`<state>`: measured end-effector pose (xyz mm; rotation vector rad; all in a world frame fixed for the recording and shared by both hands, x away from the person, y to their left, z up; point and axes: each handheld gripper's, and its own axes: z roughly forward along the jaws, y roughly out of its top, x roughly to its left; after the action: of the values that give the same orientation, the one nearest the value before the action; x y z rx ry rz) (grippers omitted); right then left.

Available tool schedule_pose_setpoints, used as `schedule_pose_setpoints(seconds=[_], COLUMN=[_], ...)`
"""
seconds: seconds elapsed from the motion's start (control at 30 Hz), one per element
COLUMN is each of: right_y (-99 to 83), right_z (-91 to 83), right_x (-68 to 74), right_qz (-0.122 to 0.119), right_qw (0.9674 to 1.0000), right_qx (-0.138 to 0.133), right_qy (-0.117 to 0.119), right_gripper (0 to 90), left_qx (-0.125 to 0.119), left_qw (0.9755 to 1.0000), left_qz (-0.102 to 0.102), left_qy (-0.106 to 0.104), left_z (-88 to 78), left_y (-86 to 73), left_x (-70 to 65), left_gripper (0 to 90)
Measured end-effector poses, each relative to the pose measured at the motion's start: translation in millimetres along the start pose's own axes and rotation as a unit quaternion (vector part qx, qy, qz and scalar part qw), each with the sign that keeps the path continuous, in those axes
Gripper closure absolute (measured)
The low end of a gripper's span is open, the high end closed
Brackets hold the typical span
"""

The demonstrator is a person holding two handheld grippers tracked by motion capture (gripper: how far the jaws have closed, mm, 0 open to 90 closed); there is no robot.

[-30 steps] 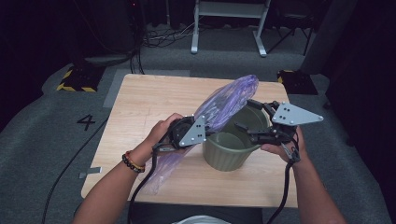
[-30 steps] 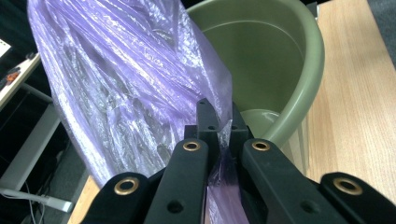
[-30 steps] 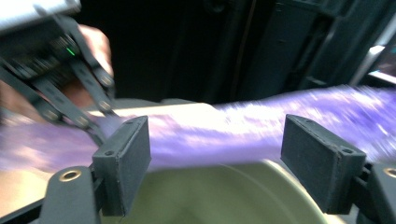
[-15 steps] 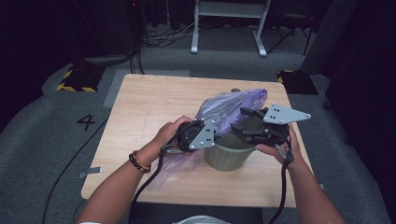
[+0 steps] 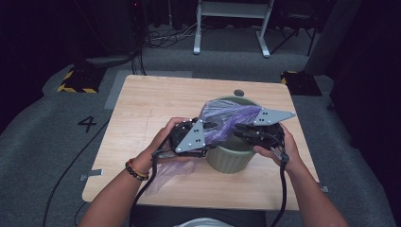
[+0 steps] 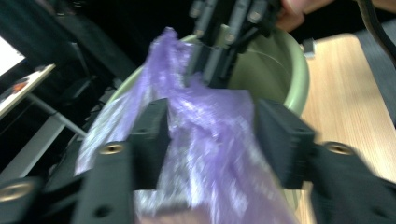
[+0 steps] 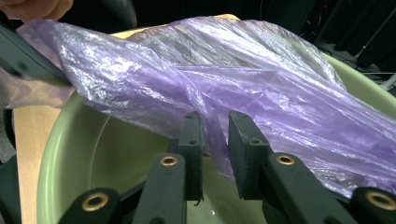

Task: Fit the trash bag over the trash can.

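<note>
A thin purple plastic bag (image 5: pixel 227 118) lies crumpled across the mouth of a green ribbed bin (image 5: pixel 231 161) on the wooden table (image 5: pixel 156 104). Its tail (image 5: pixel 165 175) trails onto the table at the left. At the bin's left rim my left gripper (image 5: pixel 213 130) has just been opening. Its jaws stand wide apart, with the film (image 6: pixel 210 140) loose between them. My right gripper (image 5: pixel 239 130) reaches over the mouth from the right and has just been closing. Its jaws (image 7: pixel 215 135) are nearly together around a fold of film (image 7: pixel 233 70), and a narrow gap shows.
The bin stands near the table's front right. A small dark round spot (image 5: pixel 239 92) lies behind it. Bare wood stretches to the left and back. Beyond the table are a grey floor, cables and a white frame's legs (image 5: pixel 231 28).
The bag has come down from standing tall above the bin to lying across its mouth. Both grippers have moved closer together over the rim, the right one lower.
</note>
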<state>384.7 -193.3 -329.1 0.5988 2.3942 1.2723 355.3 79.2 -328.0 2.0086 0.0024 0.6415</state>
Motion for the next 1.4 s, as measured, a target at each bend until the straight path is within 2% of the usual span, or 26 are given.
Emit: schedule_pose_setpoints(seconds=[0.03, 0.1, 0.13, 0.2, 0.23, 0.3, 0.33, 0.43, 0.47, 0.53, 0.63, 0.7, 0.77, 0.8, 0.87, 0.93, 0.97, 1.03, 1.1, 1.2, 1.3, 1.4], right_y=[-0.5, -1.8, -2.0, -2.4, -2.6, -3.0, -3.2, -3.2, -3.3, -3.5, -3.3, -2.7, -2.4, -2.1, -1.0, 0.6, 1.2, 2.2, 2.3, 0.0, -2.4, -1.4], right_z=[-0.3, -0.3, -0.4, -1.1, -1.3, -1.8, -1.9, -2.4, -2.8, -4.3, -9.7, -15.7, -23.7, -28.3, -38.2, -48.1, -52.4, -57.4, -55.6, -43.1, -31.9, -28.6], right_x=[-0.2, -0.2, 0.1, 0.7, 0.7, 0.5, 0.5, 1.4, 2.1, 2.9, 4.3, 5.9, 6.7, 6.9, 5.5, 3.3, 1.8, -1.5, -6.1, -11.9, -11.8, -8.0], right_qz=[-0.001, -0.004, -0.004, -0.006, -0.007, -0.007, -0.009, -0.011, -0.011, -0.011, -0.014, -0.015, -0.015, -0.014, -0.011, -0.011, -0.013, -0.020, -0.013, -0.001, -0.002, -0.009], right_qw=[1.0000, 1.0000, 1.0000, 1.0000, 0.9999, 0.9999, 0.9998, 0.9997, 0.9997, 0.9995, 0.9990, 0.9987, 0.9983, 0.9981, 0.9975, 0.9969, 0.9966, 0.9963, 0.9972, 0.9991, 0.9998, 0.9997], right_qx=[0.000, 0.001, 0.000, -0.002, -0.002, -0.004, -0.006, -0.008, -0.010, -0.016, -0.025, -0.033, -0.046, -0.051, -0.066, -0.078, -0.081, -0.082, -0.071, -0.037, -0.018, -0.024], right_qy=[0.000, 0.003, 0.004, 0.007, 0.008, 0.013, 0.016, 0.020, 0.020, 0.025, 0.033, 0.035, 0.034, 0.031, 0.025, 0.010, 0.000, -0.016, -0.019, -0.019, -0.001, 0.004], right_gripper=[77.9, 78.9, 79.6, 81.8, 83.2, 86.1, 87.3, 88.7, 88.6, 87.2, 78.8, 68.4, 63.7, 59.7, 57.7, 56.7, 63.1, 65.6, 64.3, 64.2, 65.2, 59.2], left_qx=[-0.003, -0.011, -0.014, -0.007, 0.000, 0.023, 0.033, 0.053, 0.060, 0.082, 0.096, 0.095, 0.093, 0.088, 0.081, 0.076, 0.076, 0.068, 0.058, 0.048, 0.027, 0.023], left_qw=[0.9999, 0.9990, 0.9980, 0.9967, 0.9962, 0.9958, 0.9947, 0.9910, 0.9904, 0.9899, 0.9891, 0.9895, 0.9891, 0.9890, 0.9896, 0.9893, 0.9893, 0.9884, 0.9878, 0.9872, 0.9884, 0.9900], left_qz=[-0.016, -0.042, -0.060, -0.080, -0.087, -0.088, -0.097, -0.123, -0.124, -0.115, -0.105, -0.095, -0.089, -0.092, -0.089, -0.085, -0.085, -0.084, -0.090, -0.091, -0.079, -0.059], left_qy=[0.003, 0.014, 0.017, 0.010, 0.006, 0.001, -0.007, -0.014, -0.012, 0.010, 0.038, 0.054, 0.071, 0.075, 0.079, 0.091, 0.091, 0.107, 0.113, 0.122, 0.127, 0.126], left_z=[-4.3, -12.2, -18.3, -21.9, -22.4, -19.0, -14.4, -1.0, 2.4, 7.8, 10.0, 8.1, 5.4, 3.2, -0.4, -4.2, -4.2, -10.1, -13.3, -15.2, -16.9, -15.5], left_y=[-3.4, -10.5, -19.2, -31.1, -37.3, -48.6, -53.4, -64.8, -67.2, -69.3, -70.2, -70.2, -70.1, -70.1, -69.2, -67.3, -67.3, -64.6, -62.7, -59.4, -48.7, -39.3], left_x=[0.4, -0.2, -2.0, -4.8, -6.7, -10.8, -12.0, -13.4, -12.7, -12.0, -10.1, -9.1, -7.5, -6.4, -4.5, -3.5, -3.5, 0.0, 2.9, 4.5, 5.4, 5.0], left_gripper=[36.4, 23.4, 21.1, 15.7, 15.1, 15.4, 15.4, 16.2, 18.6, 30.9, 57.0, 70.5, 77.6, 80.7, 84.9, 86.5, 87.4, 87.7, 87.6, 87.1, 87.0, 85.8])
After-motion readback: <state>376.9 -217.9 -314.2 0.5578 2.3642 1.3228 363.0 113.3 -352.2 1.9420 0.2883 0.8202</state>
